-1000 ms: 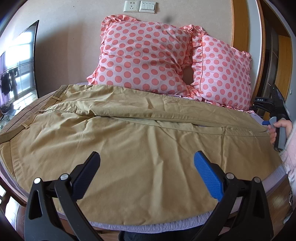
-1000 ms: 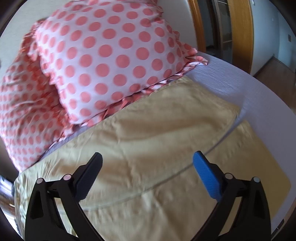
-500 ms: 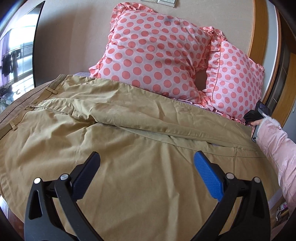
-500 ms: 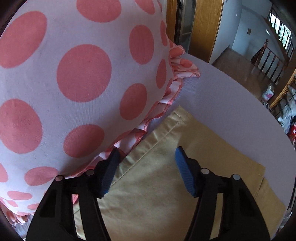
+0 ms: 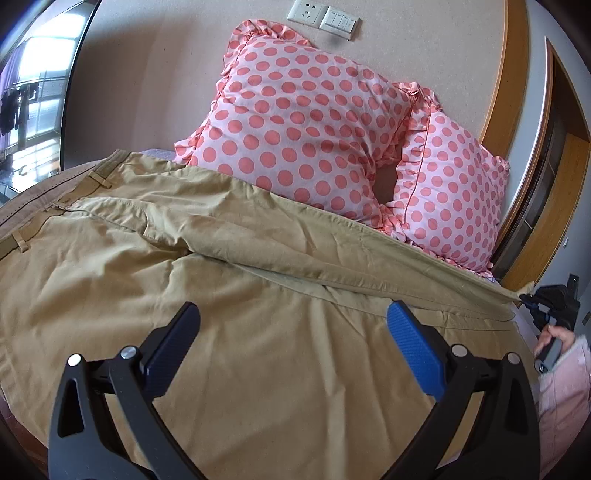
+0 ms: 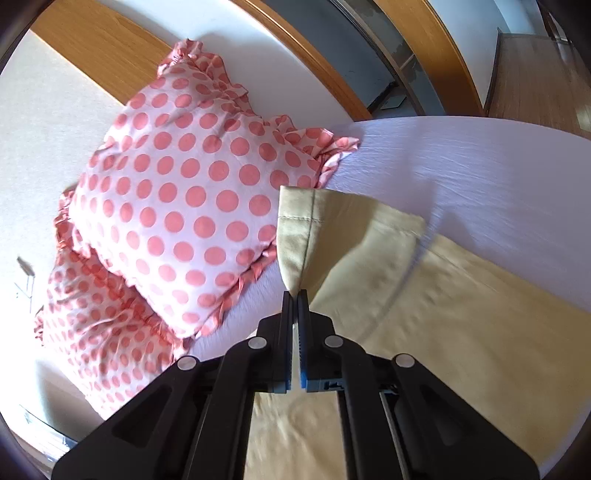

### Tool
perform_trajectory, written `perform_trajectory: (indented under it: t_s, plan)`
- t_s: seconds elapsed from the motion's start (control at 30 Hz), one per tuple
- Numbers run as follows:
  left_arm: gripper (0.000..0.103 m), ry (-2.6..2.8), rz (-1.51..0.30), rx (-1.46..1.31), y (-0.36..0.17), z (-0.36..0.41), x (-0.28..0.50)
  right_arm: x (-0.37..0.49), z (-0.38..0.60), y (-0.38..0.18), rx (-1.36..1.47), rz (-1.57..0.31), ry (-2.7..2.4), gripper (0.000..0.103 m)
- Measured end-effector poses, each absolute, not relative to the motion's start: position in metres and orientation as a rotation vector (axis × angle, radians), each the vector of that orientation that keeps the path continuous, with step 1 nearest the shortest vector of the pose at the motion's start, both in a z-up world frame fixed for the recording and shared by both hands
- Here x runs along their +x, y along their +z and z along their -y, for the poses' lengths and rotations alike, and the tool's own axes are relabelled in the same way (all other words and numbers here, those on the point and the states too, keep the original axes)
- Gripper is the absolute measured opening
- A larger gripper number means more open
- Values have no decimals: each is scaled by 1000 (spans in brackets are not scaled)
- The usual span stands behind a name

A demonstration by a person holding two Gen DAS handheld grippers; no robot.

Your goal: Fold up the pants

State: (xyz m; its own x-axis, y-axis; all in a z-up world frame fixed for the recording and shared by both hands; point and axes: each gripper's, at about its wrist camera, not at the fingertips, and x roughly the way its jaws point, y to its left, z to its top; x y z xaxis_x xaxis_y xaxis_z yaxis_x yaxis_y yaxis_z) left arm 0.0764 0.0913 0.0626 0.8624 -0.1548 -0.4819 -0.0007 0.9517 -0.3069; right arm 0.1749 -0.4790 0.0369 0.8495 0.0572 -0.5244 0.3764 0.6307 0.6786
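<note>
On the bed: khaki pants [image 5: 229, 332] lie spread flat across the lavender sheet [image 6: 480, 166], waistband toward the left of the left wrist view, legs running to the right.
Waistband: belt loops [image 5: 99, 180] show along the left edge, lying flat.
Far leg: it lies in a long ridge from the seat area to the right, its far edge against the pillows, and its hem end is raised off the sheet.
Near leg: it lies smooth and flat under the left gripper, with light wrinkles only.
Left gripper [image 5: 293, 347]: jaws spread wide, nothing between them, hovering above the near leg; 1 black pad and 1 blue pad [image 5: 413, 350] stand well apart.
Right gripper [image 6: 294, 295]: jaws pressed together on the stitched hem corner [image 6: 295, 236] of the far leg, the cloth standing up from the tips in a narrow fold.
Right gripper, from the left wrist view: seen small at the far right edge [image 5: 526, 298], at the end of the taut far leg, with a hand [image 5: 554, 338] in a pink sleeve behind it.
Pillows: 2 pink polka-dot pillows [image 5: 295, 122] with ruffled edges lean against the wall just beyond the pants; the nearer 1 in the right wrist view [image 6: 192, 199] sits just beside the lifted hem.
Wall: a socket and switch plate [image 5: 321, 16] sit above the pillows.
</note>
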Motion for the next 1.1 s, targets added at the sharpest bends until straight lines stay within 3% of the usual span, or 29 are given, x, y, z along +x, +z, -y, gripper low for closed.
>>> perform_trajectory:
  t_s: [0.2, 0.3, 0.33, 0.4, 0.5, 0.53, 0.57, 0.73, 0.93, 1.1]
  plan:
    - [101, -88, -522, -322, 77, -109, 99, 118, 465, 20, 966, -655, -218, 4]
    - [101, -86, -585, -402, 74, -128, 113, 119, 467, 12, 1025, -717, -252, 32]
    - [101, -87, -600, -436, 73, -136, 115, 115, 467, 9, 1037, -723, -254, 52]
    - [101, -81, -613, -483, 72, -150, 118, 117, 467, 8, 1045, -716, -244, 54]
    - [101, -57, -597, -491, 79, -166, 125, 124, 468, 5, 1042, -684, -237, 48]
    - [101, -51, -596, -483, 81, -171, 130, 127, 470, 1, 1046, -678, -222, 16]
    - [101, -52, -601, -483, 84, -175, 137, 130, 473, -4, 1065, -669, -180, 4]
    - [101, -77, -675, -567, 89, -203, 193, 105, 486, 10, 1051, -484, -106, 3]
    - [90, 30, -798, -593, 75, -219, 282, 94, 494, 12, 1065, -474, -82, 3]
    - [89, 164, -852, -564, 69, -226, 339, 92, 493, 9, 1052, -480, -75, 3]
